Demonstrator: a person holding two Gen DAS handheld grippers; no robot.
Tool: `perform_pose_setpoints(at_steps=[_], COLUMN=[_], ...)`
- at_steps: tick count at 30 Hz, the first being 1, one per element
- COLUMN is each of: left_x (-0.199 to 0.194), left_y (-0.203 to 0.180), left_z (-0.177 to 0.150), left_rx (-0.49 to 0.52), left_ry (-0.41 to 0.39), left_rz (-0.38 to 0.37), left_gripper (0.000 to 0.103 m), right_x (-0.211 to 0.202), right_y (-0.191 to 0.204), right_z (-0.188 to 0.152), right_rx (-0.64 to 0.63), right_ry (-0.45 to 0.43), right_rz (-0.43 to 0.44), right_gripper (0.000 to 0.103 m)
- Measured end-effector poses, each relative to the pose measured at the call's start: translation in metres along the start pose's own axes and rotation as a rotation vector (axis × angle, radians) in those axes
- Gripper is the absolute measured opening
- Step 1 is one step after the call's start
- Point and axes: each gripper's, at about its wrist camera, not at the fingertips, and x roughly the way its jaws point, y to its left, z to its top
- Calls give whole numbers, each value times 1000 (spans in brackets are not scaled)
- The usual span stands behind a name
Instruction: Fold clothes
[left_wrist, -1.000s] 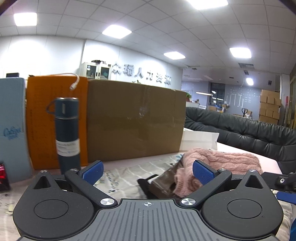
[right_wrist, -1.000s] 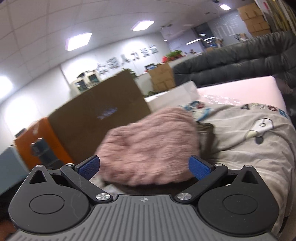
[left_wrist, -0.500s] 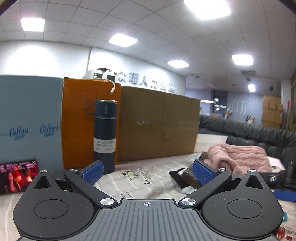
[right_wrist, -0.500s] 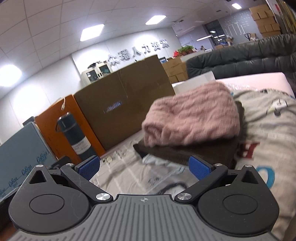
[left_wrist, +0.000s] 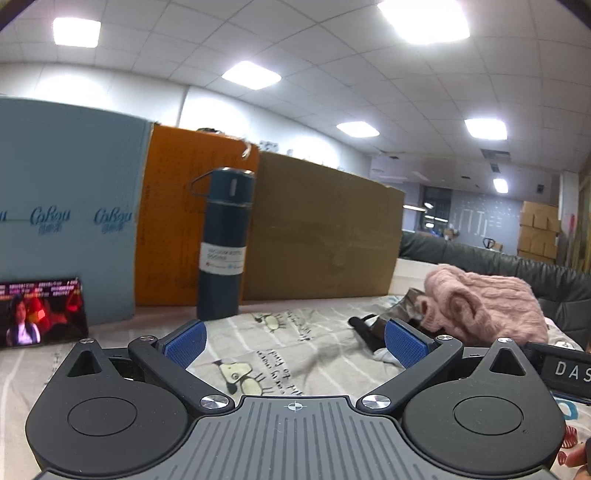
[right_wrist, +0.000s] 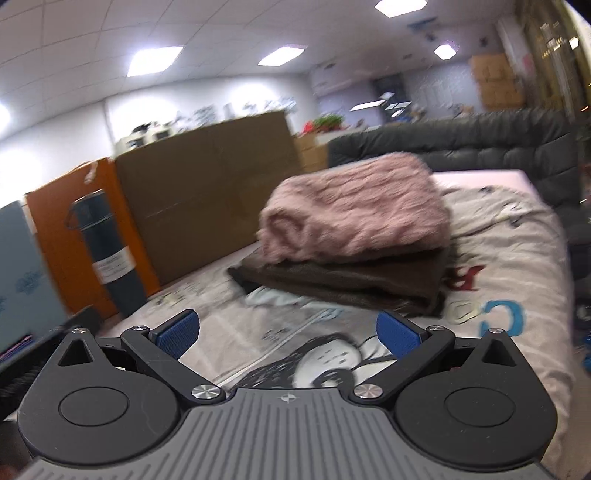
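A folded pink knit sweater (right_wrist: 354, 210) lies on top of a folded dark brown garment (right_wrist: 354, 280) on a printed bed sheet (right_wrist: 517, 266). The same pile shows at the right of the left wrist view, the pink sweater (left_wrist: 487, 306) over dark cloth (left_wrist: 402, 310). My right gripper (right_wrist: 288, 334) is open and empty, low over the sheet, short of the pile. My left gripper (left_wrist: 295, 341) is open and empty, over the sheet (left_wrist: 288, 332), left of the pile.
A dark blue vacuum bottle (left_wrist: 223, 243) stands at the back before an orange board (left_wrist: 166, 229), a brown cardboard box (left_wrist: 325, 236) and a blue-grey box (left_wrist: 66, 206). A lit phone screen (left_wrist: 40, 312) leans at left. A dark padded headboard (right_wrist: 461, 147) runs behind.
Both grippers have drawn back from the clothes pile, which now sits farther off. The left view has swung left, bringing the bottle and phone into view. Both stayed open.
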Motion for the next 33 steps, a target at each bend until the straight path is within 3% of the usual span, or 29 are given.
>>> perform_pose_setpoints(at_steps=[6,10,15,22,33], left_x=[-1,-3,-4,-4,-5], left_y=[-4,-3,-3,-4,-8], left_z=[-5,-6,-8,-9,-10], left_rx=[50,43,45,45,66], left_ry=[-14,-34,-47,-49,-59], left_rz=[15,4,10,26,41], left_gripper=[103,103,103,103,103], right_x=[-8,-11,-6,7,5], right_y=[4,2,4,2,0], right_z=[-3,-6,-12,-12,-14], right_rx=[-21,-4,3,29,47], right_ry=[-110,-140,-138,-67,-76], right_rz=[-70,-54,-43,-9,-2], right_gripper=[103,103,103,103,103])
